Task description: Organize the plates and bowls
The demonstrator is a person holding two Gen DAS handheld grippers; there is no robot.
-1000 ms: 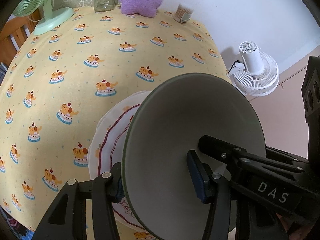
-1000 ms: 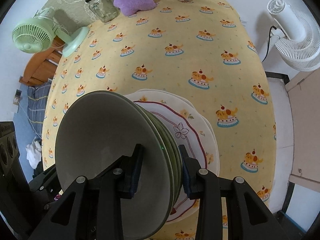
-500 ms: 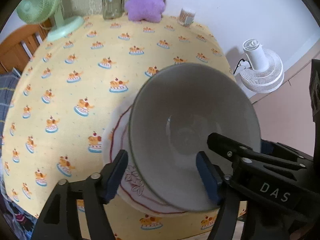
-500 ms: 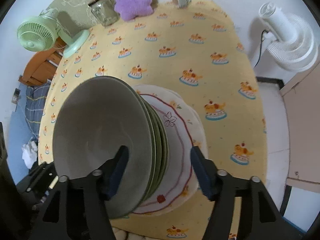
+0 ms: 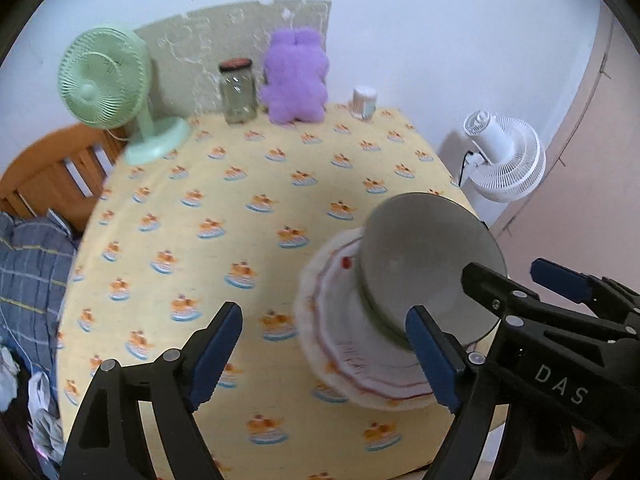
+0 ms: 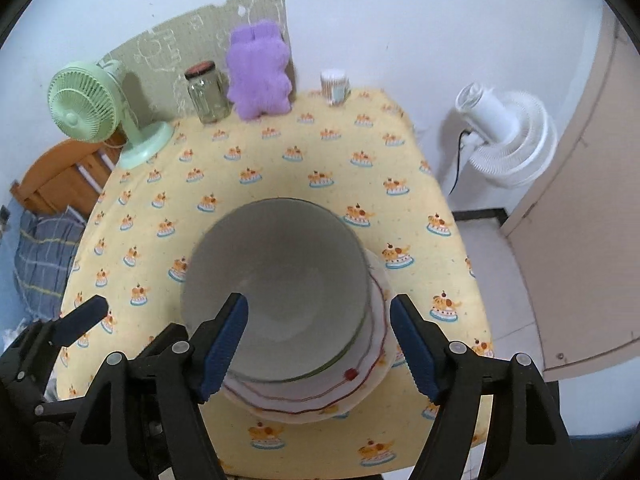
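A stack of grey-green bowls [image 6: 276, 288] rests on white plates with red-lined rims [image 6: 372, 364] near the table's front edge. In the left wrist view the bowls [image 5: 428, 264] sit on the plates [image 5: 340, 336] at the right. My right gripper [image 6: 318, 348] is open and empty, its jaws standing wide on either side of the stack's near rim, apart from it. My left gripper [image 5: 328, 356] is open and empty, to the left of the stack, with its right finger [image 5: 432, 356] close to the bowls.
The table has a yellow patterned cloth [image 6: 280, 168]. At its back stand a green fan [image 6: 100, 112], a glass jar [image 6: 206, 94], a purple plush [image 6: 260, 72] and a small cup [image 6: 334, 86]. A white fan [image 6: 508, 136] stands on the floor at the right. A wooden chair [image 5: 56, 172] is at the left.
Both grippers opened, let go of the bowls and drew back and up. The bowl stack now rests on the plates.
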